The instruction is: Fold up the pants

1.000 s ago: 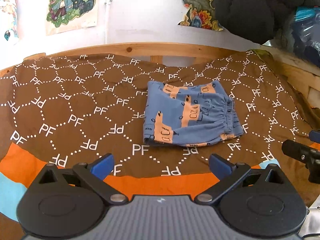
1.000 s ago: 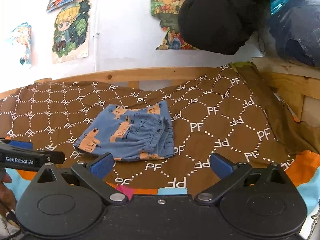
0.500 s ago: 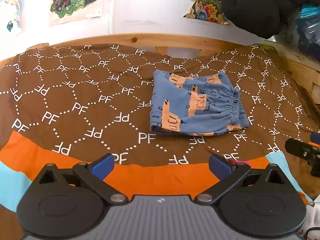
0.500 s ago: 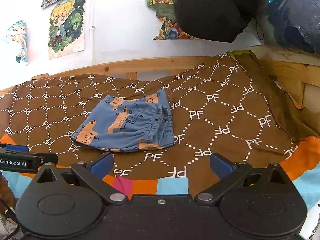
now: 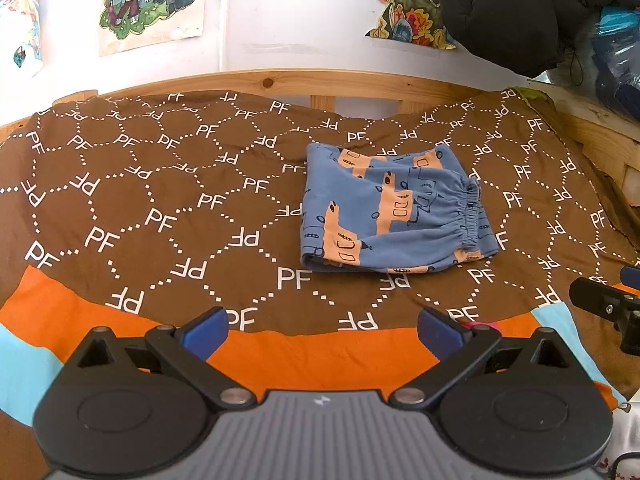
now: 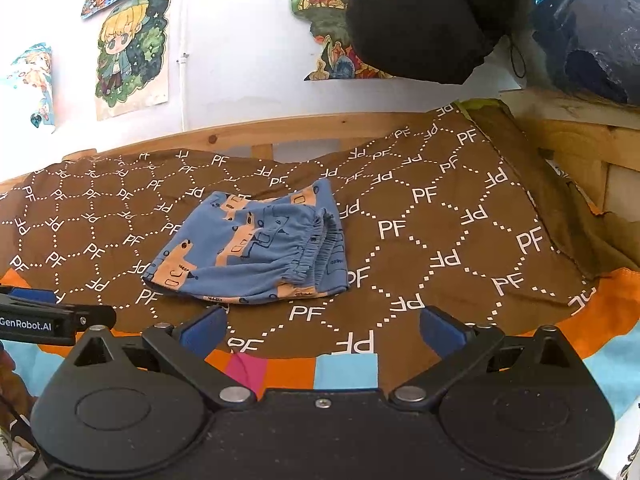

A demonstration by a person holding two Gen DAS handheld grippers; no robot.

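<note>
We see the small blue cotton pants with orange vehicle prints (image 5: 390,214) lying folded into a compact bundle on the brown bedspread patterned with white "PF" letters (image 5: 160,216), toward the middle of the bed and nearer its far wooden rail (image 5: 280,80) than its near edge (gathered waistband on the right side). Our left tongs (image 5: 322,330) stand wide apart, holding nothing. Our right tongs (image 6: 323,330) are likewise spread and empty, both well short of the pants.
</note>
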